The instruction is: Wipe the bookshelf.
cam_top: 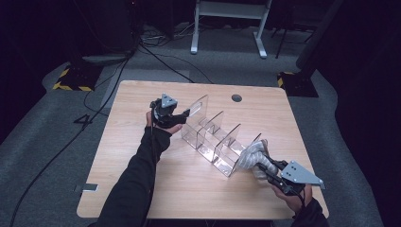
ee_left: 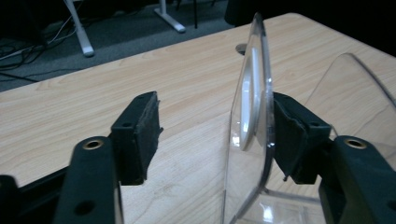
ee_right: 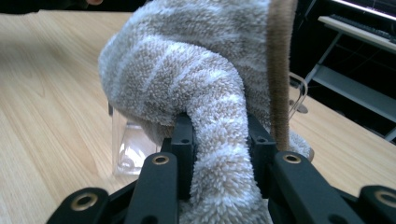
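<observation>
A clear acrylic rack [cam_top: 215, 135] with several upright dividers lies diagonally on the wooden table [cam_top: 189, 194]. My left gripper [cam_top: 187, 113] is at the rack's far-left end. In the left gripper view its jaws [ee_left: 217, 135] straddle the end panel [ee_left: 254, 93]: the right pad is at the panel, the left pad stands well off it, so the gripper is open. My right gripper [cam_top: 263, 165] is shut on a grey-and-white striped towel [cam_top: 253, 153], which rests against the rack's near-right end. In the right gripper view the towel [ee_right: 187, 70] bulges over the jaws [ee_right: 219, 140] and hides most of the rack [ee_right: 128, 149].
A round cable hole [cam_top: 236, 98] sits near the table's far edge. Beyond the table stand a white desk frame [cam_top: 227, 23] and a yellow-and-black marked base [cam_top: 71, 78], with cables on the grey floor. A small metal piece [cam_top: 90, 187] is at the table's left edge.
</observation>
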Demonstrator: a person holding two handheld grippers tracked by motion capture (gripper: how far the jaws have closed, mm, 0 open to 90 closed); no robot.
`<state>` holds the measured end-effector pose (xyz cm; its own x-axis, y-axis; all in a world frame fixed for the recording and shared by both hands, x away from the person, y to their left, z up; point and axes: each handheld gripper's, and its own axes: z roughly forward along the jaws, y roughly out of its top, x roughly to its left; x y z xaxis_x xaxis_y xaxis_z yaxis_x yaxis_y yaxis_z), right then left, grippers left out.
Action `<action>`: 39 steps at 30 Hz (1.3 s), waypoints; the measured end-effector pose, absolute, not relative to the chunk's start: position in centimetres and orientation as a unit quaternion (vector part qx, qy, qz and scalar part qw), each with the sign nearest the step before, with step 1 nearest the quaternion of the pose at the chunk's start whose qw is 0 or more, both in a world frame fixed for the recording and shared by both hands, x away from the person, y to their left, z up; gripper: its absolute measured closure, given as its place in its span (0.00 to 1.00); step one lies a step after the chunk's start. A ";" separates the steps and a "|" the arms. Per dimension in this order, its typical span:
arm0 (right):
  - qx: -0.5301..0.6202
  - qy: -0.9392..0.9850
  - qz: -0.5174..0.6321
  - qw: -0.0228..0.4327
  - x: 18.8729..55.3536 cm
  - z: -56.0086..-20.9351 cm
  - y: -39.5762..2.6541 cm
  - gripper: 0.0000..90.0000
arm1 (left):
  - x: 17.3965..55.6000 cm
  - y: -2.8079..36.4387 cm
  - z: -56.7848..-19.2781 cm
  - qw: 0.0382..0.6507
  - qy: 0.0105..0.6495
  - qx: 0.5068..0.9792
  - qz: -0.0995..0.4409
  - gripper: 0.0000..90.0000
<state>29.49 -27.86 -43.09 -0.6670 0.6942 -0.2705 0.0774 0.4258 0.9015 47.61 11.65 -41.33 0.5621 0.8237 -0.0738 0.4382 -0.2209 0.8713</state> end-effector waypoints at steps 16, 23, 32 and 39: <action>0.248 0.781 0.471 0.326 29.4 -43.6 -27.2 0.78 | 47.4 9.8 -41.9 0.445 0.391 0.777 0.210 0.90; 0.264 0.781 0.458 0.333 30.1 -43.9 -27.2 0.78 | 46.1 10.7 -42.0 0.441 0.377 0.786 0.212 0.94; 0.297 0.767 0.455 0.342 33.5 -44.1 -27.2 0.78 | 43.2 12.6 -42.1 0.441 0.372 0.787 0.221 0.89; 0.318 0.767 0.454 0.325 34.9 -44.1 -27.8 0.79 | 39.8 13.1 -42.4 0.444 0.380 0.777 0.234 0.84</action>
<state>34.92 -27.79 -44.08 -0.5876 0.7817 -0.2091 0.1922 0.3858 0.9023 39.84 13.13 -42.35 0.6014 0.7985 0.0248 0.3833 -0.3157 0.8680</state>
